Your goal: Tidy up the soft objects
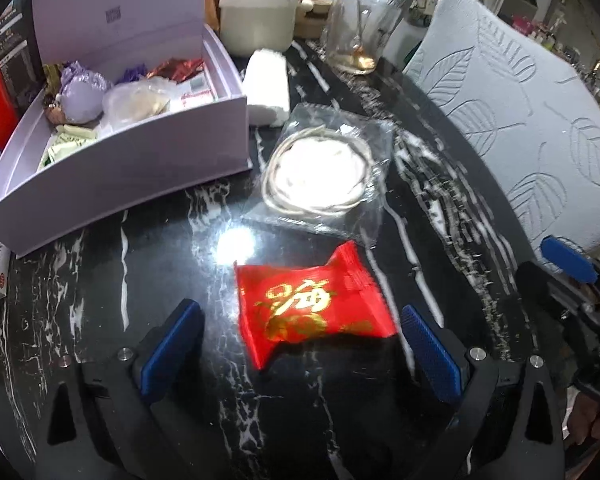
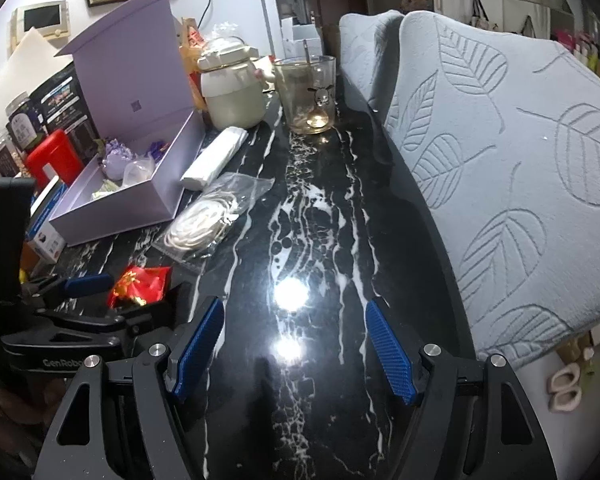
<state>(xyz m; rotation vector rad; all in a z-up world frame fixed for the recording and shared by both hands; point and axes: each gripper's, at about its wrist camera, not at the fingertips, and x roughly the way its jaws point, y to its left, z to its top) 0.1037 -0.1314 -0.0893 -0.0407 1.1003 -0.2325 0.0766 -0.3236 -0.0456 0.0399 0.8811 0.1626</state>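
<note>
Well apart: red packet [image 1: 315, 307], table edge [image 1: 512, 216].

We hold our left gripper [image 1: 300, 344] low in the frame, tilted downward, blue pads spread wide. Our right gripper [image 2: 296, 344] sits likewise at lower centre, jaws parted, gripping nothing.

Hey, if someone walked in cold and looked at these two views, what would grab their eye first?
Probably the bright red packet with gold lettering, lying on the glossy black marble table between the open blue pads of the left hand-held gripper. Just beyond it sits a clear bag holding a coiled white cord, and to the left the open lilac box of wrapped bits. The right hand-held gripper is open over bare tabletop.
</note>
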